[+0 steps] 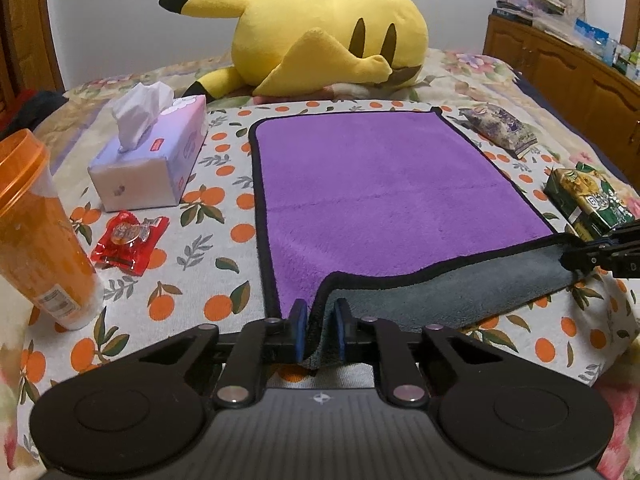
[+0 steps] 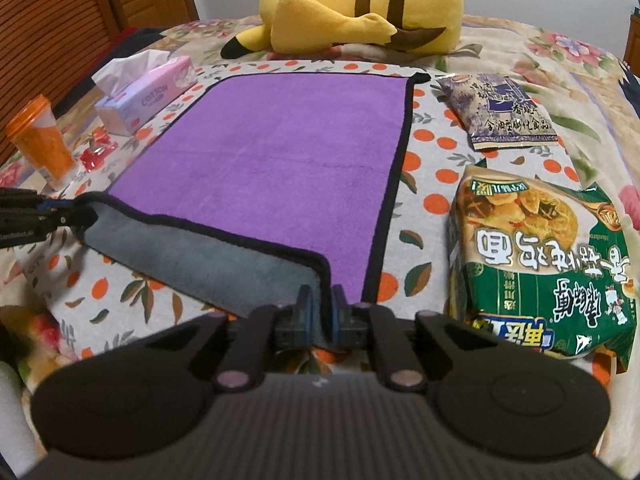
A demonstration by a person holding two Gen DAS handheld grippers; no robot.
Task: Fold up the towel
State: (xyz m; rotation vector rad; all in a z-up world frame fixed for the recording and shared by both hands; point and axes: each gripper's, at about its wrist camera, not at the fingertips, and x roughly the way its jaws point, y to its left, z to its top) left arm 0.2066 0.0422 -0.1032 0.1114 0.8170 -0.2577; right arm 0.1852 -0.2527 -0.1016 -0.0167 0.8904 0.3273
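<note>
On the orange-print cloth (image 1: pixel 168 280), centred: purple towel (image 1: pixel 384 184) with black trim, spread flat, long axis running from the grippers away toward the Pikachu plush (image 1: pixel 320 36), far short edge just before it. Near short edge raised and turned back, grey underside up, forming a band across the near end. Left gripper (image 1: pixel 319 316) clamped on the near left corner, cloth pinched between both blue pads. Right gripper (image 2: pixel 320 304) likewise closed on the near right corner, grey fabric caught between its fingers. Faint crease line across the middle of the purple face, parallel to the short edges. Left of the towel: tissue box (image 1: pixel 152 156), red candy wrapper (image 1: pixel 130 240), orange tumbler (image 1: pixel 40 232), all apart from it. Right of the towel: purple snack packet (image 2: pixel 498 110) near the far corner, green instant-noodle pack (image 2: pixel 540 268) just beside the near corner, neither touching the trim.
</note>
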